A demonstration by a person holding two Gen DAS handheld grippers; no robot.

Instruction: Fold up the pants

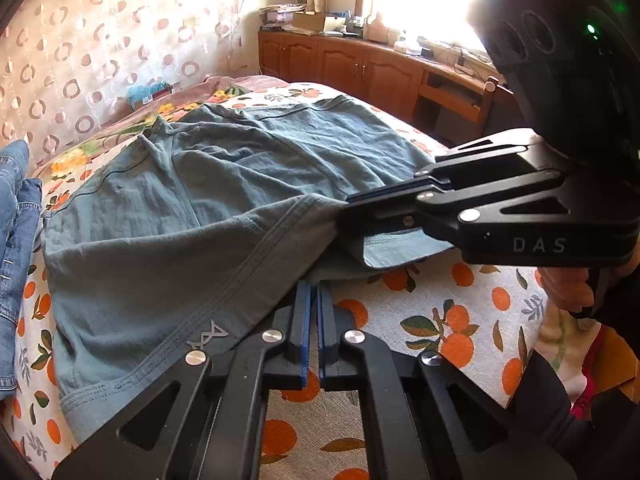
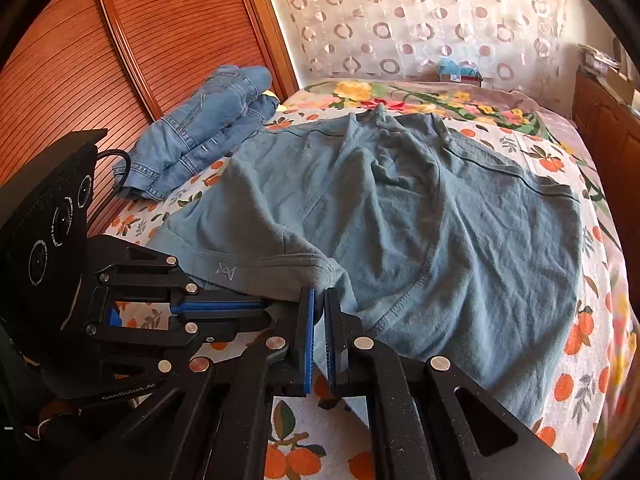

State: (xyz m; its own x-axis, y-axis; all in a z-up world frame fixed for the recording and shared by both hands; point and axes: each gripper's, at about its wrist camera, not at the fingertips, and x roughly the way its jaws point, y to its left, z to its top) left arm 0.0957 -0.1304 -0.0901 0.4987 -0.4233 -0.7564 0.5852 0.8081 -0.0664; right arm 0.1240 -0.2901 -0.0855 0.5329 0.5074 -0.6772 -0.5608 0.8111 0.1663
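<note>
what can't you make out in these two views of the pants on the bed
- Left wrist view: the near waistband of the teal pants runs under the left claw; right claw covers the corner it holds.
- Right wrist view: the pants' right edge drops behind the bed's side.
- Jeans: cut by the frame edge.

The left gripper (image 1: 314,292) points downward with its jaws closed on the waistband of the pants (image 1: 192,208). The right gripper (image 2: 319,304), angled down likewise, is clamped on the same waistband just beside it. A hand (image 1: 568,284) holds the right gripper's handle.
</note>
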